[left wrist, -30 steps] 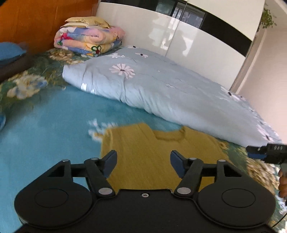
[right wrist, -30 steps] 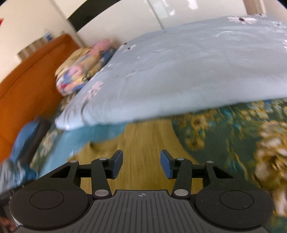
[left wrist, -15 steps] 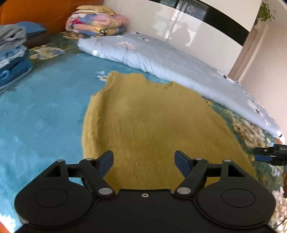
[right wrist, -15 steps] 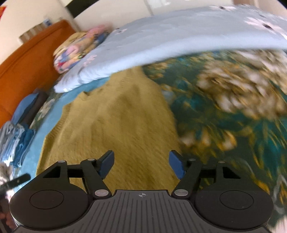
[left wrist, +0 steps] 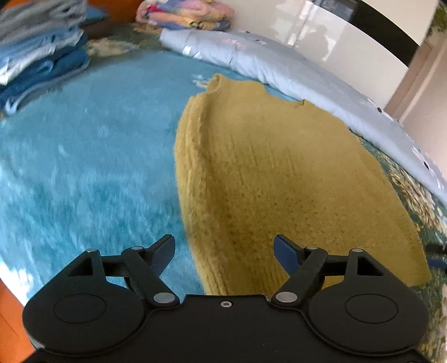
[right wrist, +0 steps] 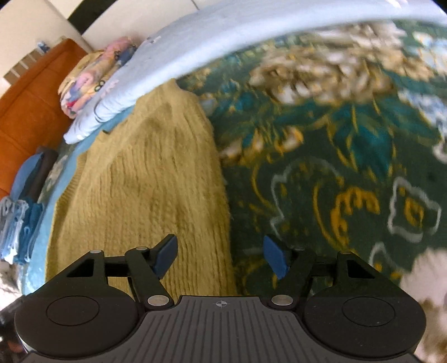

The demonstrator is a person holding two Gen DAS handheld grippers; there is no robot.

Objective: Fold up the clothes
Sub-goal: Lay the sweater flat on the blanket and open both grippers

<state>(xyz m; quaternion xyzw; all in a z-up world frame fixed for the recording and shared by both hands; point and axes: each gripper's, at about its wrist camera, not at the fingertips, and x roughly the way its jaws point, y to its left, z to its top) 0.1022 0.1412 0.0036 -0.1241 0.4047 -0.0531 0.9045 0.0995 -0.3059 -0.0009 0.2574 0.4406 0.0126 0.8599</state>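
Since the earlier frames, both our grippers have drawn back from the far end of the bed toward the near hem of the yellow knitted sweater point(left wrist: 268, 178), which now fills much more of each view. Both sets of jaws have just been opening, and nothing sits between them.

We see the left gripper point(left wrist: 225, 252) at the bottom centre of the left wrist view, its blue pads spread wide above the sweater's lower left edge. That edge is doubled over in a soft ridge running up the frame. Left of it spreads the fuzzy turquoise blanket point(left wrist: 83, 167).

We see the right gripper point(right wrist: 220, 255) at the bottom centre of the right wrist view, jaws apart, straddling the sweater's right edge; to the right lies dark green floral bedding point(right wrist: 335, 167), blurred.

A pale blue floral quilt point(left wrist: 307, 75) lies along the sweater's far side. Folded blue clothes point(left wrist: 36, 61) stack at upper left, and a folded multicoloured blanket point(left wrist: 184, 14) rests at top centre.
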